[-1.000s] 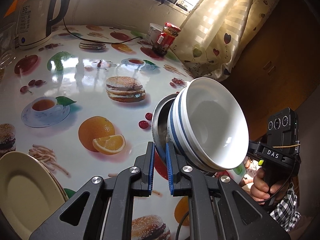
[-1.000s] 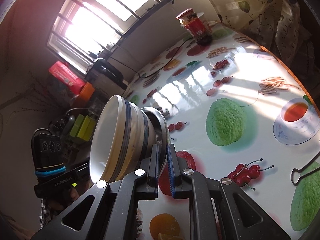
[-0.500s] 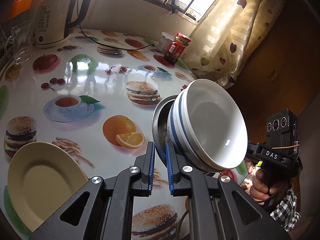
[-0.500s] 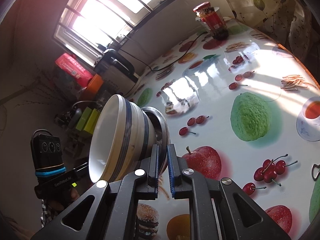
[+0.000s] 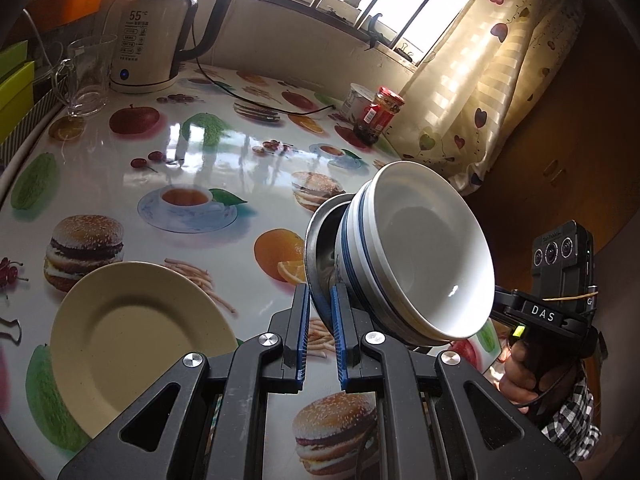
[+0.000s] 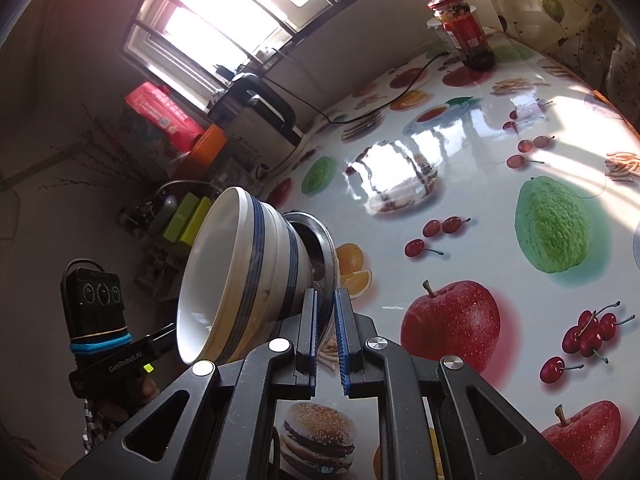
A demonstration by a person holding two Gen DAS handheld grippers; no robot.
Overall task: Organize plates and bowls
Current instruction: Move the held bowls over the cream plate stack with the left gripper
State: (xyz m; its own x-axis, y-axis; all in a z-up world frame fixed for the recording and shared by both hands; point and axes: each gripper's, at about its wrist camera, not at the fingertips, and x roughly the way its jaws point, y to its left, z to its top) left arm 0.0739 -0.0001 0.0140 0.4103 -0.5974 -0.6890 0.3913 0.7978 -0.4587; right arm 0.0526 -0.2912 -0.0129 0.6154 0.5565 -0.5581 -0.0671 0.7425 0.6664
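A stack of white bowls with blue bands (image 5: 416, 252) sits nested in a steel bowl (image 5: 320, 236), tilted on its side and held in the air above the table. My left gripper (image 5: 320, 300) is shut on the steel bowl's rim. My right gripper (image 6: 326, 300) is shut on the same rim from the opposite side; the bowl stack (image 6: 240, 276) and the steel bowl (image 6: 320, 240) show to its left. A cream plate (image 5: 132, 340) lies flat on the table at the lower left of the left wrist view.
The table wears a glossy fruit-and-burger print cloth (image 5: 192, 152). At the back stand an electric kettle (image 5: 156, 36) with its cord, a glass mug (image 5: 86, 76), a red-lidded jar (image 5: 380, 114) and a white tub (image 5: 354, 98). A curtain (image 5: 472, 80) hangs at the right.
Both grippers have carried the bowl stack back and up from the table. The cream plate has come fully into the left wrist view, and more of the table shows.
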